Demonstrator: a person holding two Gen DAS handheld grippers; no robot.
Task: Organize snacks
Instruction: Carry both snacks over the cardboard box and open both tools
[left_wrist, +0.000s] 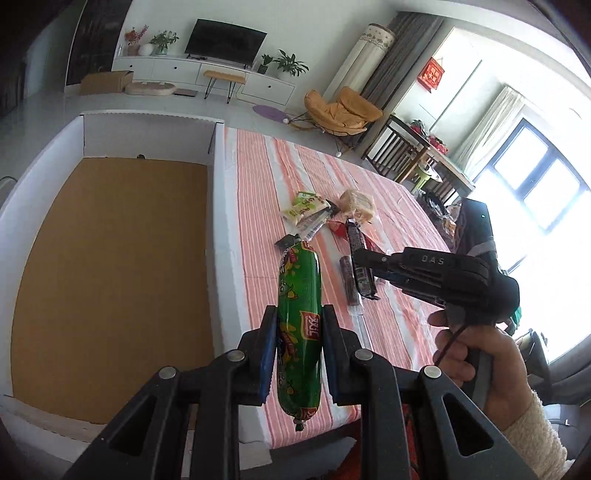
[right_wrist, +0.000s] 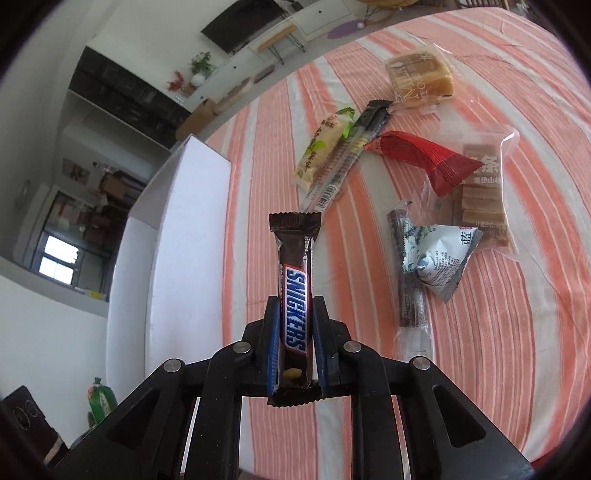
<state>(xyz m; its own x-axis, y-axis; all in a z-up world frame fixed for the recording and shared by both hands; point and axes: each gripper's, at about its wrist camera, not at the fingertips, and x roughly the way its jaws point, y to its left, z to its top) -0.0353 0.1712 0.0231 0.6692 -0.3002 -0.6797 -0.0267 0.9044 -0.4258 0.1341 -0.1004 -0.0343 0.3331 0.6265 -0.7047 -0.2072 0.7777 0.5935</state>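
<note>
Snacks both grabbed: left fingers (left_wrist: 299, 354) pinch sausage (left_wrist: 299, 314), right fingers (right_wrist: 295, 332) pinch Snickers (right_wrist: 295, 295); next, into box (left_wrist: 110, 277).

Daylight poured in from the window (left_wrist: 532, 184), which was blown out white; both pictures were sharp, with curved, dark-vignetted fisheye edges.

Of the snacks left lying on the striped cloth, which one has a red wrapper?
The red packet, lying between the long barcode stick and the clear bag of brown bars; no other loose snack is red.
</note>
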